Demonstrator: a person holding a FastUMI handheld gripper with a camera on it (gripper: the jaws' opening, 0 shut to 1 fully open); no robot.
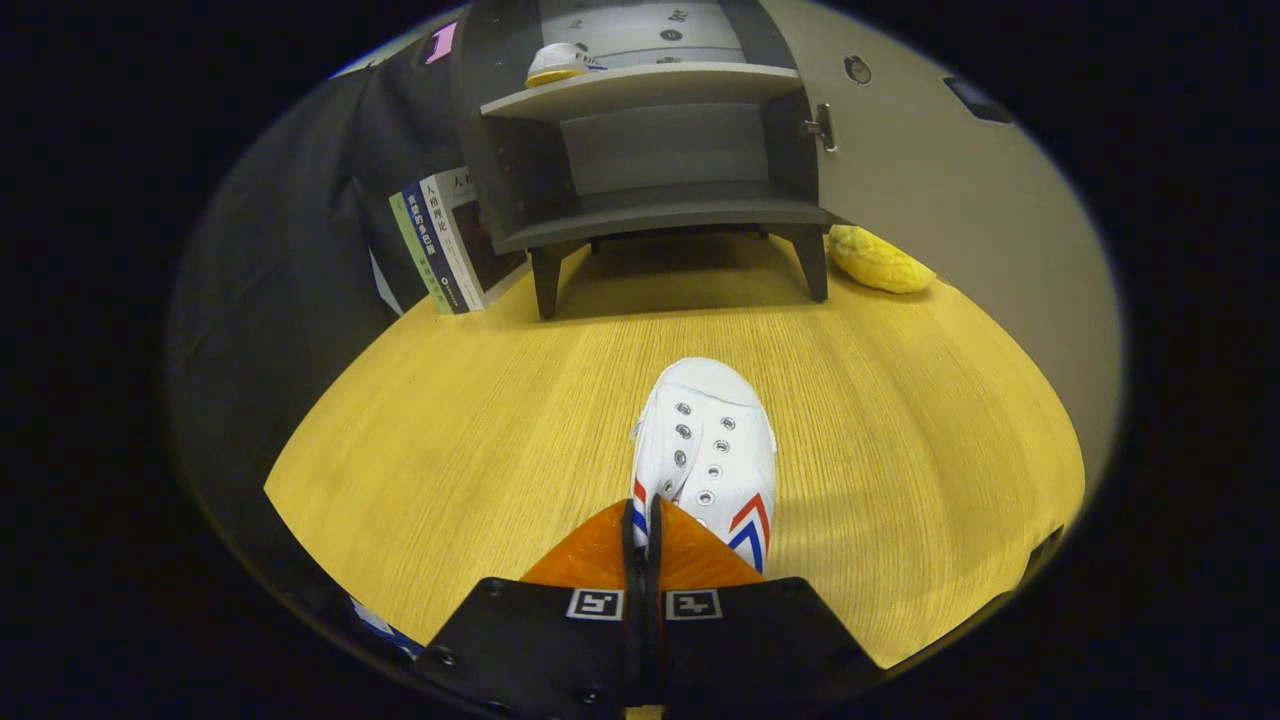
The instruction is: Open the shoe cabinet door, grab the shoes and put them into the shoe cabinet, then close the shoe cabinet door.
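Gripper view. A yellow wood-grain table [480, 420] fills the foreground, bounded on the far left by the booth's black cloth wall [290, 250]. At the far end of the table stands one dark grey shoe cabinet [650, 205] on short legs, two of which are visible. Its single door [930, 200] is swung open to the right, with one metal latch [822, 127] at its near edge. Two shelves are visible inside: the upper shelf carries one white shoe with a yellowish sole [556, 64], at its left end; the lower shelf is bare. Several books [448, 240], at least three spines countable, lean against the cabinet's left side. One yellow lumpy object [880, 260] lies on the table at the foot of the open door, just right of the cabinet's right leg.

One white shoe with red and blue chevrons [708, 455] points toward the cabinet, well short of it, with its heel end between the fingers. The gripper [643, 530] has its two fingers drawn almost together, pinching the shoe's rear edge; whether the shoe rests on the table or is lifted cannot be told.
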